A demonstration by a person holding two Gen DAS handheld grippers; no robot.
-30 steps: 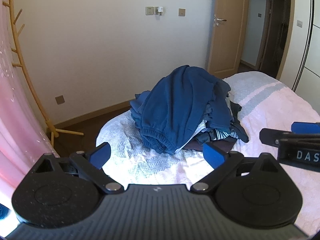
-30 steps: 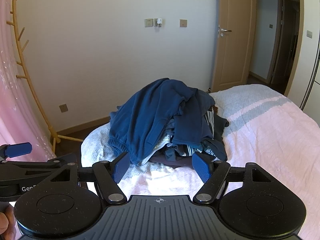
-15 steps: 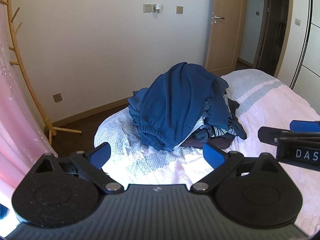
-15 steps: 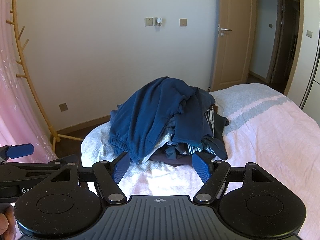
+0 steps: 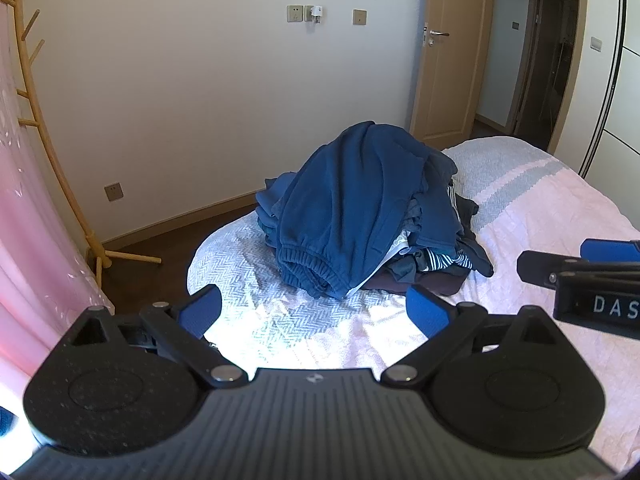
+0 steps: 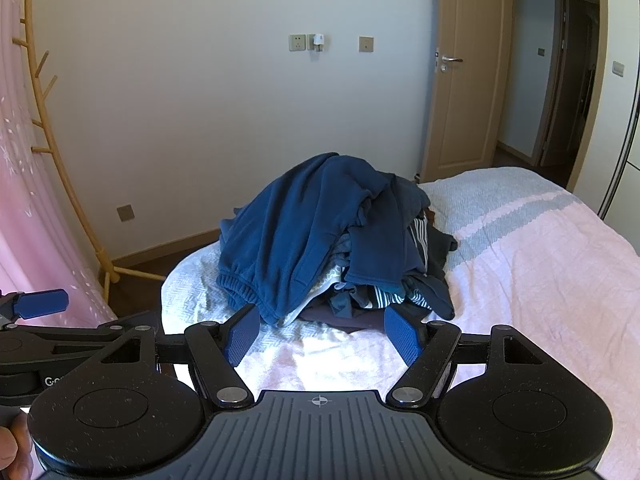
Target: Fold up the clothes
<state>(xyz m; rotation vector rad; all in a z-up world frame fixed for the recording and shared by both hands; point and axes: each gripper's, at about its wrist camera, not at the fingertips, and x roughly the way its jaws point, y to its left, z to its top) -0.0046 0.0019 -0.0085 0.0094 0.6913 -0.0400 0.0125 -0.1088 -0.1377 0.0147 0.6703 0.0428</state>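
Nearest in each view, both tongs are standing wide apart and gripping nothing; the left gripper (image 5: 312, 312) is hovering over bare bedspread, and the right gripper (image 6: 322, 334) is doing the same just beside it, its blue pads framing only the quilt; the bed (image 5: 560, 216) is lying pale and pink beneath them. Straight ahead of both, a little beyond the fingertips, the pile of clothes (image 5: 372, 216) is sitting near the far corner of the bed, apart from either tool; the blue sweatpants (image 5: 348, 208) are draping over the top of the heap, their long axis running from the crest down toward the cameras, with the elastic cuff hanging lowest and closest. From the right wrist view that cuff is appearing just above the left-hand pad, so the right gripper is seeming marginally nearer, though the difference is slight. Beyond the pile, the wall, a wooden coat rack (image 6: 60, 152) and a door (image 6: 468, 80) are standing.

Compared with a second ago, the pile is sitting a touch higher in the left view, suggesting a slight tilt of that hand; the right view is matching, and neither tong's spread is changing.
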